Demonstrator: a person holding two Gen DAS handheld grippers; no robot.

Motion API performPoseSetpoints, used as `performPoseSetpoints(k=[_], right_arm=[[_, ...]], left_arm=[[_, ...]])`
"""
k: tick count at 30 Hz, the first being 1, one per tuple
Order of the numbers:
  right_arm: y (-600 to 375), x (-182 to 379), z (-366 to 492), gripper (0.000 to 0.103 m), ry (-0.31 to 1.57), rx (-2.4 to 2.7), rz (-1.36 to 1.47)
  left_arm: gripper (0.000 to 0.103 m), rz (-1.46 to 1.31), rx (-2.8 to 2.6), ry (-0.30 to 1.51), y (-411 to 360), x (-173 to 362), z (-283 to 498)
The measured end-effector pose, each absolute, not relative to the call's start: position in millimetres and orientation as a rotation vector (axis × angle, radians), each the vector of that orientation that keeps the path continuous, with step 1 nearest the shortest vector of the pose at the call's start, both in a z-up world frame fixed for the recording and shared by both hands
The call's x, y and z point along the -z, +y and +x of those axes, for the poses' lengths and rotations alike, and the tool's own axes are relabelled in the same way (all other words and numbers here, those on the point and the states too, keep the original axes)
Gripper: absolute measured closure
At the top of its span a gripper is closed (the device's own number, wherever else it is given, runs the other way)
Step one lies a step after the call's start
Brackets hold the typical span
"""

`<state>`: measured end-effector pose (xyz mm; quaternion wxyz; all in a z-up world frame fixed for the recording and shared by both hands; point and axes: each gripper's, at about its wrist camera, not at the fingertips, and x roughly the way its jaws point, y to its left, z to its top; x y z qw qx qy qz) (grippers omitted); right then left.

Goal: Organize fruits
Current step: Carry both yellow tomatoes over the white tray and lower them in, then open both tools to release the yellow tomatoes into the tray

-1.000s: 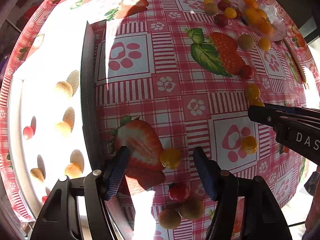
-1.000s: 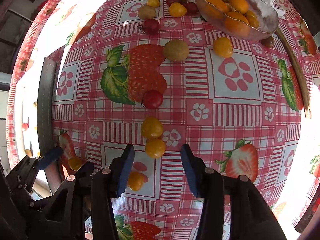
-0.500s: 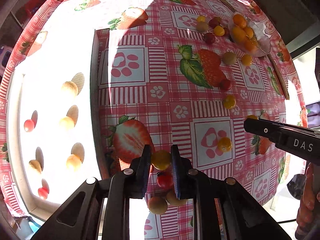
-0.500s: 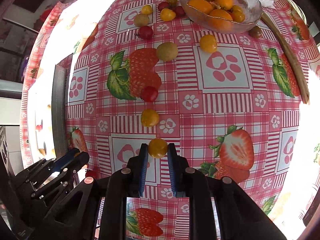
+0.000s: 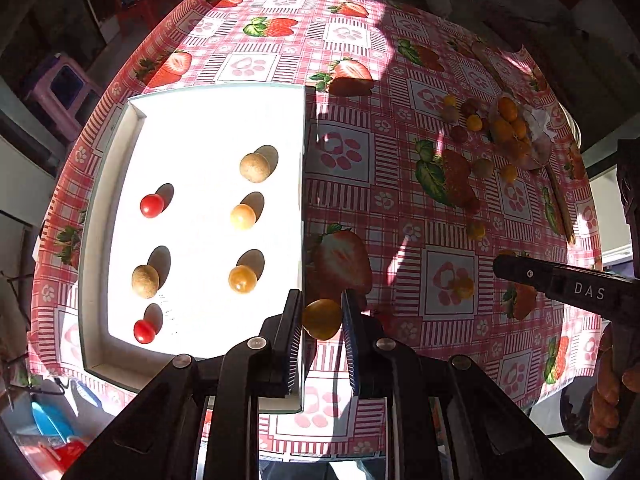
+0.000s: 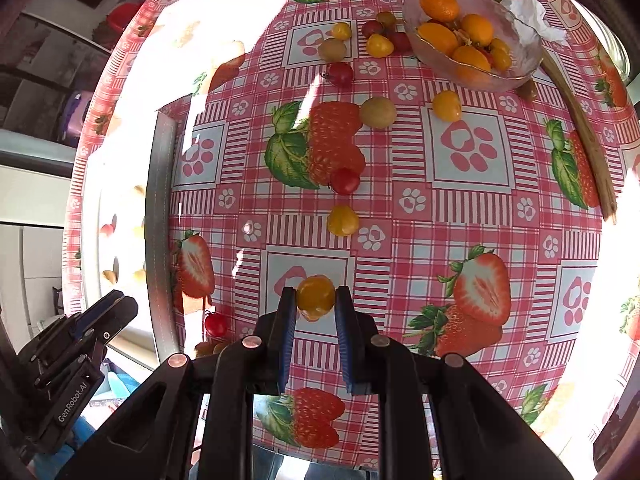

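My left gripper (image 5: 321, 312) is shut on a yellow tomato (image 5: 321, 319) and holds it above the right rim of the white tray (image 5: 96, 240). The tray holds several fruits in two columns: red tomatoes (image 5: 151, 205), brown fruits (image 5: 254, 167) and yellow tomatoes (image 5: 242, 279). My right gripper (image 6: 316, 300) is shut on another yellow tomato (image 6: 315, 297) above the tablecloth. It shows at the right of the left wrist view (image 5: 560, 280). The left gripper shows at the lower left of the right wrist view (image 6: 116, 308).
A glass bowl (image 6: 516, 40) of oranges stands at the far right. Loose yellow tomatoes (image 6: 343, 221), red tomatoes (image 6: 345, 181) and a brown fruit (image 6: 377, 112) lie on the checked cloth. A red tomato (image 6: 216, 323) lies by the tray. A wooden stick (image 6: 580, 120) lies at the right.
Both grippers closed on yellow tomatoes and lifted them. The left gripper rose and swung left over the tray's edge, so the whole tray is now in view.
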<state>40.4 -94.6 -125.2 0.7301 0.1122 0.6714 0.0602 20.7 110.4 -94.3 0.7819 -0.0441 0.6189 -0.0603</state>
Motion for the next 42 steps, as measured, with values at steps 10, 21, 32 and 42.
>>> performPoseSetpoints(k=[10,21,32,42], right_arm=[[-16,113,63,0.082,1.479,-0.279,0.167],[75,119,115,0.082,1.472,-0.357,0.121],[144,153,151,0.082,1.471,-0.353,0.055],[167,184,154,0.081,1.505,-0.328,-0.008]], left_arm=[[0.082,-0.175,-0.004,1.366,177,109,10],[0.082,-0.180,-0.036,1.316,225,127,61],[0.082,-0.119,-0.056,1.349,254,160,81],[0.068,-0.052,-0.026,1.358,249,169,80]])
